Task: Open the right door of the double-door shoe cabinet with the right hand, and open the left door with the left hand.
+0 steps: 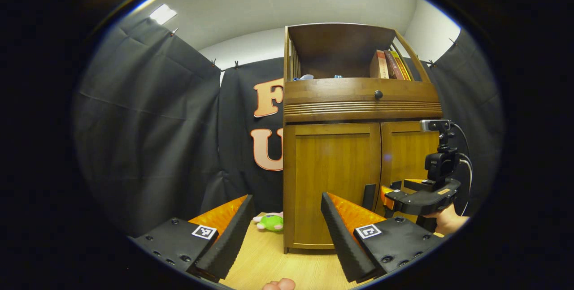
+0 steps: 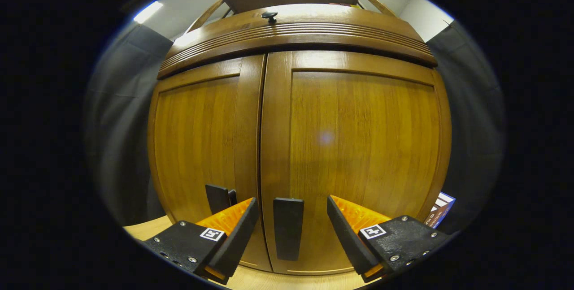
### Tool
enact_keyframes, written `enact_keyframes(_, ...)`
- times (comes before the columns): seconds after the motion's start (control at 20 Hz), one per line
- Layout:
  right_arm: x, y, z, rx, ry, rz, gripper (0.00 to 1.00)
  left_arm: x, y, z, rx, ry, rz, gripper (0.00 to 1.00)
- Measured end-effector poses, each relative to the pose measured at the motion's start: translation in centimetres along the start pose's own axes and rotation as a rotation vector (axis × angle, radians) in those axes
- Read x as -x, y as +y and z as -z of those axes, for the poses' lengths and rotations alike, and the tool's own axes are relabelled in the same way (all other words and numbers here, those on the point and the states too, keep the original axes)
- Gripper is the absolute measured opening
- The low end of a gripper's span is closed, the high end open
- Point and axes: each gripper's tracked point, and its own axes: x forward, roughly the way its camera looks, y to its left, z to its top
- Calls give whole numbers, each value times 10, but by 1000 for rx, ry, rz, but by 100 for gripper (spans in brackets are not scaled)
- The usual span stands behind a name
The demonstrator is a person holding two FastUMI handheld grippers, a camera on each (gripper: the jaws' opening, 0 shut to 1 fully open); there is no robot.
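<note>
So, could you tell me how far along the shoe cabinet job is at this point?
Nothing is done yet: the right door and left door are both shut. In hand: the right claw is open with its fingers on either side of the right door's handle, not yet closed on it. The left claw hangs back, open, facing the shoe cabinet. Both doors remain to be opened.
</note>
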Motion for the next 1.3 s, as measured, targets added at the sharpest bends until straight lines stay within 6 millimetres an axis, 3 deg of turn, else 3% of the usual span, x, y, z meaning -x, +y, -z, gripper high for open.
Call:
enact_keyframes(0.2, -10, 1, 8, 16, 13, 5, 94, -1, 8, 4, 12, 5, -12, 98)
enact_keyframes(0.25, -10, 0, 8, 14, 14, 8, 100, -1, 9, 3, 13, 3, -13, 96)
enact_keyframes(0.3, -10, 0, 6, 17, -1, 9, 93, 0, 9, 3, 12, 0, -12, 96)
enact_keyframes(0.4, -12, -2, 7, 46, -18, 23, 92, -1, 9, 1, 8, -9, -10, 96)
enact_keyframes(0.45, -13, -4, 10, 54, -18, 36, 97, -2, 9, -1, 5, -14, -7, 96)
enact_keyframes(0.5, -12, -4, 11, 57, -19, 46, 89, -1, 7, -2, 1, -17, -4, 96)
enact_keyframes(0.6, -12, -4, 11, 23, -17, 46, 86, -1, 5, -3, 0, -21, 2, 96)
enact_keyframes(0.65, -11, -5, 11, 0, -18, 44, 78, -1, 4, -3, 1, -22, 4, 95)
enact_keyframes(0.8, -10, -9, 13, -48, -20, 40, 78, -2, 4, -2, 5, -21, 9, 95)
enact_keyframes(0.9, -10, -11, 15, -80, -14, 35, 74, -3, 3, 0, 4, -19, 11, 95)
enact_keyframes(1.05, -11, -8, 17, -92, -1, 28, 58, -5, -1, -2, -2, -23, 20, 96)
enact_keyframes(1.1, -12, -6, 17, -98, 3, 23, 66, -5, -2, -3, -3, -25, 25, 96)
enact_keyframes(1.15, -13, -5, 18, -100, 8, 17, 62, -4, -3, -3, -3, -27, 29, 98)
enact_keyframes(1.2, -12, -3, 19, -104, 14, 9, 51, -4, -5, -3, -4, -26, 33, 98)
enact_keyframes(1.25, -13, 1, 21, -108, 20, -6, 56, -3, -6, -3, -4, -25, 37, 95)
enact_keyframes(1.3, -13, 5, 23, -110, 27, -24, 52, -3, -8, -3, -5, -25, 41, 95)
